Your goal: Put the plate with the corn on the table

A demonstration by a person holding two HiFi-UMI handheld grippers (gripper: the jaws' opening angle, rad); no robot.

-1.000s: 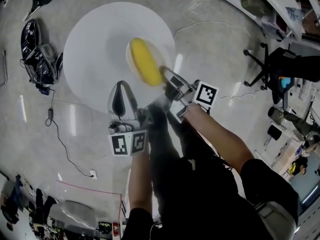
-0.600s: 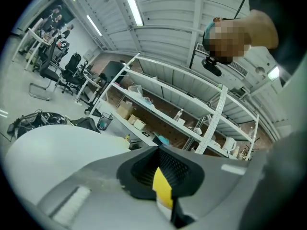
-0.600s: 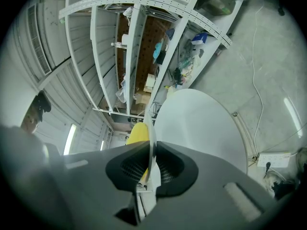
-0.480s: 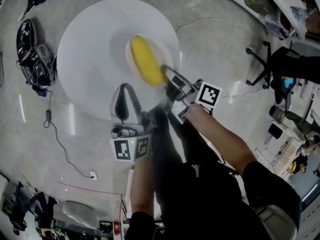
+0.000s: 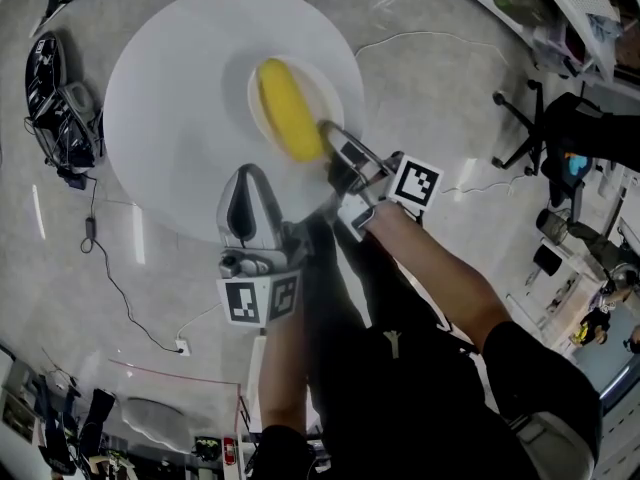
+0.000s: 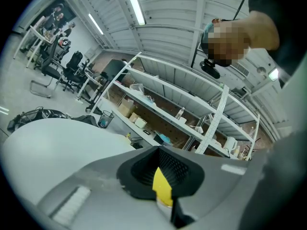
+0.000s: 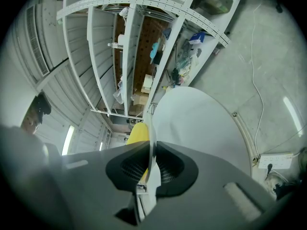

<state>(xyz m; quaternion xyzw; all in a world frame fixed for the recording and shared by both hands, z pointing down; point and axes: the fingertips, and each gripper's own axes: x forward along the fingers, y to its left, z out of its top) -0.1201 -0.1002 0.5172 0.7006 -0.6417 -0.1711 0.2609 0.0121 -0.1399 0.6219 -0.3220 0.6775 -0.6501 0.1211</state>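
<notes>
Now: plate (image 5: 322,90) with corn (image 5: 285,118) over the table (image 5: 170,118)
Right gripper (image 5: 330,140) pinches its rim; left gripper (image 5: 245,183) closed, empty, at table edge.

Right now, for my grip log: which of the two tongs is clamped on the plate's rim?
The right tongs: the plate sits edge-on between its pads, beside the corn. The left tongs hang apart from it over the white table.

Black top (image 5: 400,398); black-and-white marker cubes (image 5: 258,300).
</notes>
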